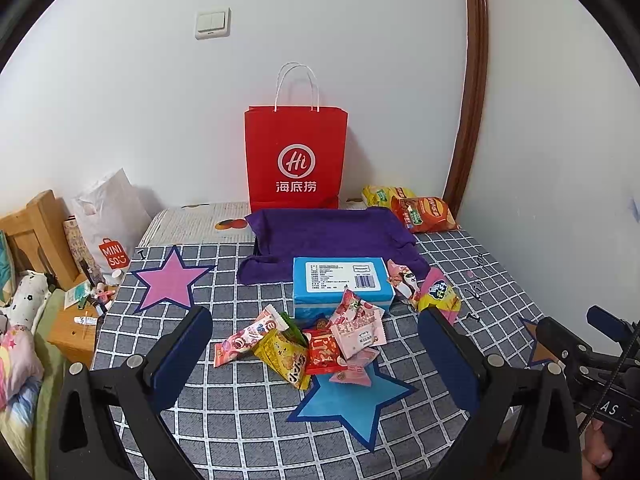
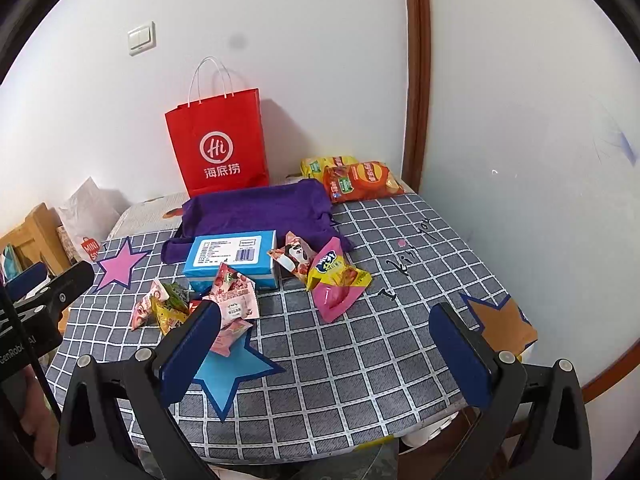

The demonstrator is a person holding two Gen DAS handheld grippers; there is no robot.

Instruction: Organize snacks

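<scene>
1. Left gripper (image 1: 316,354) sits nearest the lens in the left wrist view; we note both jaws spread wide, nothing btwn them, pads clear of the table.
2. Right gripper (image 2: 326,344) in the right wrist view: same condition, jaws at full spread, empty, hovering above the checked cloth (image 2: 360,360).
3. We see each gripper at the edge of the other's view, w/ part of a hand on the handle.
4. Snack pile (image 1: 316,344) lies mid-table, just in front of the blue box (image 1: 340,284). It holds a pink-white packet, a yellow packet, a red packet and pale pink packets, overlapping. One pink packet leans against the box front. The pile's near edge overlaps the blue star (image 1: 352,400).
5. Two more snacks sit just right of the box: a panda-print packet (image 2: 294,258) and a pink-yellow packet (image 2: 336,276), touching each other.
6. Purple towel (image 1: 328,236) lies behind the box, spread flat; the box's back edge rests on it.
7. Red paper bag (image 1: 296,156) stands upright against the wall, behind the towel.
8. Chip bags, one orange (image 2: 360,180) and one yellow (image 2: 324,164), lie at the far right corner, beside the towel, the orange one in front.
9. Pink star (image 1: 170,282) is at the left of the cloth, well apart from the pile; an orange star (image 2: 500,320) is at the right edge.
10. White shopping bag (image 1: 108,224) stands off the table's left, near a wooden nightstand w/ small clutter.
</scene>
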